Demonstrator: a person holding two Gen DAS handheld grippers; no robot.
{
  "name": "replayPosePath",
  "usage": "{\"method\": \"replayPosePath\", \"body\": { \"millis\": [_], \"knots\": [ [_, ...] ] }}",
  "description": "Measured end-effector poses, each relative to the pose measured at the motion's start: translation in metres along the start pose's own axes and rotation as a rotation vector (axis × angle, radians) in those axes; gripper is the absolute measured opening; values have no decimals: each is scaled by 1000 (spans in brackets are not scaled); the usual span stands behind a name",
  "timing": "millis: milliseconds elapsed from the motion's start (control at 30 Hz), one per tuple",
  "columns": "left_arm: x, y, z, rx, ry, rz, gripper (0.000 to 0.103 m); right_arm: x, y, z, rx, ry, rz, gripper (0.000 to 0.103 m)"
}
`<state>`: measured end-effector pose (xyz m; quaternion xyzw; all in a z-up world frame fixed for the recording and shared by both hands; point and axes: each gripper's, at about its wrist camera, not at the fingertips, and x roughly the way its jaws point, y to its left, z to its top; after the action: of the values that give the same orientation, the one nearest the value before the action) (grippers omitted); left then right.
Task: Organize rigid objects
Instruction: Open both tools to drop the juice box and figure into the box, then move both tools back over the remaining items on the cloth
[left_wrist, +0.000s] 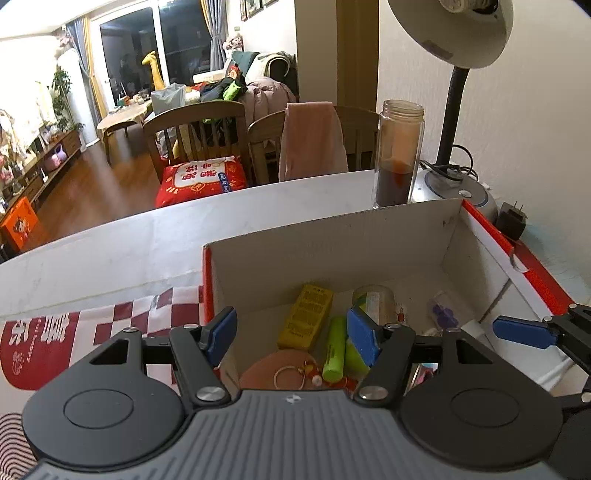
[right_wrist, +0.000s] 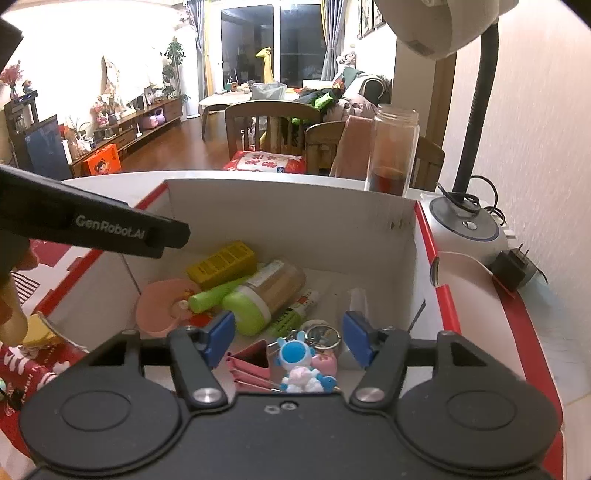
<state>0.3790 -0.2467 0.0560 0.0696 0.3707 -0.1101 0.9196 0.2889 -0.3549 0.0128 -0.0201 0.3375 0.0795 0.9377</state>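
A white cardboard box with red rim (left_wrist: 332, 254) (right_wrist: 295, 218) stands on the table. Inside lie a yellow box (left_wrist: 306, 322) (right_wrist: 221, 265), a green highlighter (left_wrist: 334, 349) (right_wrist: 212, 295), a green-capped jar (right_wrist: 266, 295), a pink disc (right_wrist: 162, 306), a key ring (left_wrist: 290, 377), a pink binder clip (right_wrist: 251, 360) and a blue-white figure keychain (right_wrist: 301, 363). My left gripper (left_wrist: 291, 338) is open and empty over the box's left side. My right gripper (right_wrist: 288, 338) is open and empty above the keychain; its blue pad (left_wrist: 521, 332) shows in the left wrist view.
A glass bottle with dark liquid (left_wrist: 399, 155) (right_wrist: 393, 147) and a desk lamp base (left_wrist: 454, 184) (right_wrist: 469, 225) stand behind the box. A black plug adapter (right_wrist: 513, 269) lies at the right. A red checkered cloth (left_wrist: 74, 343) lies left of the box. Chairs stand beyond the table.
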Motion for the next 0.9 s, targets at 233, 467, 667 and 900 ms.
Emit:
{"method": "replayPosePath", "body": {
  "millis": [233, 467, 667, 900],
  "knots": [
    [-30, 15, -9, -23, -27, -1, 68, -17, 13, 4, -3, -29, 3, 78],
    [-67, 40, -22, -66, -70, -21, 78, -31, 34, 8, -17, -61, 24, 92],
    [-98, 67, -40, -96, -97, -13, 83, -43, 60, 11, -43, -108, 59, 103],
    [-124, 104, -69, -141, -96, -13, 83, -52, 92, 11, -76, -114, 109, 103]
  ]
}}
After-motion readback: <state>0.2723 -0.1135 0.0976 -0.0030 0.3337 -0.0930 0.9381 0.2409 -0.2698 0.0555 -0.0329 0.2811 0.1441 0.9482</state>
